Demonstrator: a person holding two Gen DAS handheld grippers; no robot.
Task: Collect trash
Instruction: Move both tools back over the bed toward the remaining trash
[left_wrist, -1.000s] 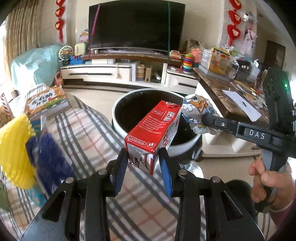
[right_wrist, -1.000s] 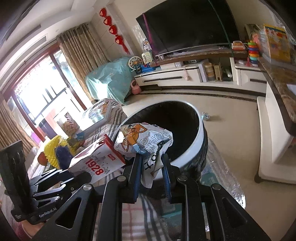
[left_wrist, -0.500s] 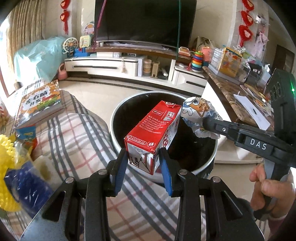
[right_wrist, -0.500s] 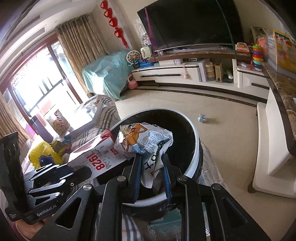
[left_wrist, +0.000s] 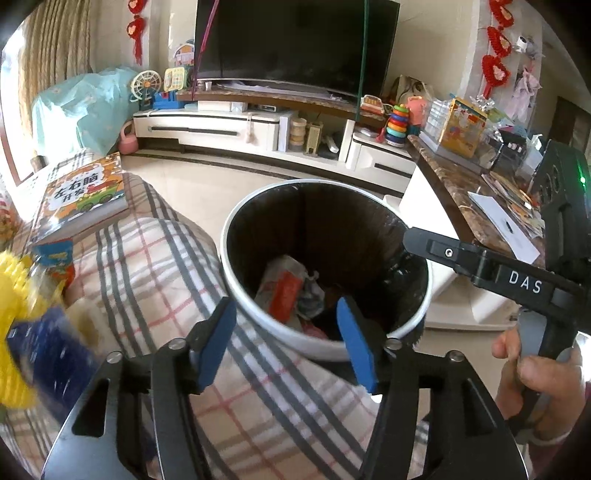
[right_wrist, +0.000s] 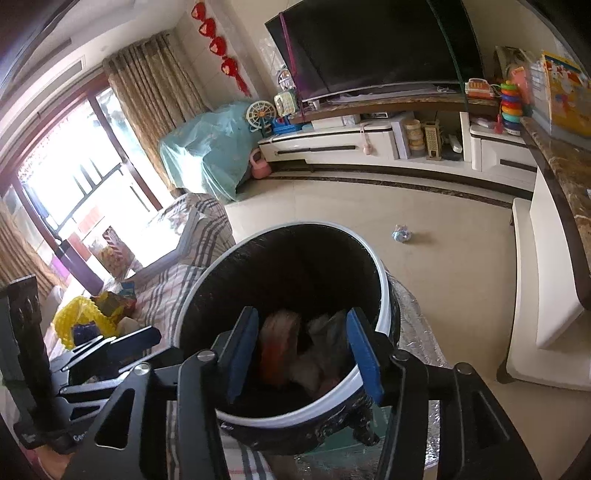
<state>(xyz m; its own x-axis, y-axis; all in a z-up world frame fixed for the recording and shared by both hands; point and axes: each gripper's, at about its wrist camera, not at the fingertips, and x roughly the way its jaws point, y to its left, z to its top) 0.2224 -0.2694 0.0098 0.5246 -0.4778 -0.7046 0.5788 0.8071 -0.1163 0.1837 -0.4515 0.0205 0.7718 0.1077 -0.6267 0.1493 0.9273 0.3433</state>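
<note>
- Our left gripper (left_wrist: 288, 341) has just spread its jaws; nothing sits between them.
- Our right gripper (right_wrist: 303, 354) likewise, empty.
- The red carton (left_wrist: 284, 291) and wrapper (right_wrist: 325, 343) lie inside the bin (left_wrist: 236, 295), at 12 o'clock from both.

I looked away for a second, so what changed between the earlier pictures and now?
Both grippers let go. The left gripper had just been opening its jaws, and the red carton dropped into the bin. The right gripper had likewise just been opening, and the crumpled wrapper fell in too. Nothing is between either pair of jaws. The bin, the plaid cover and the book stayed put.
</note>
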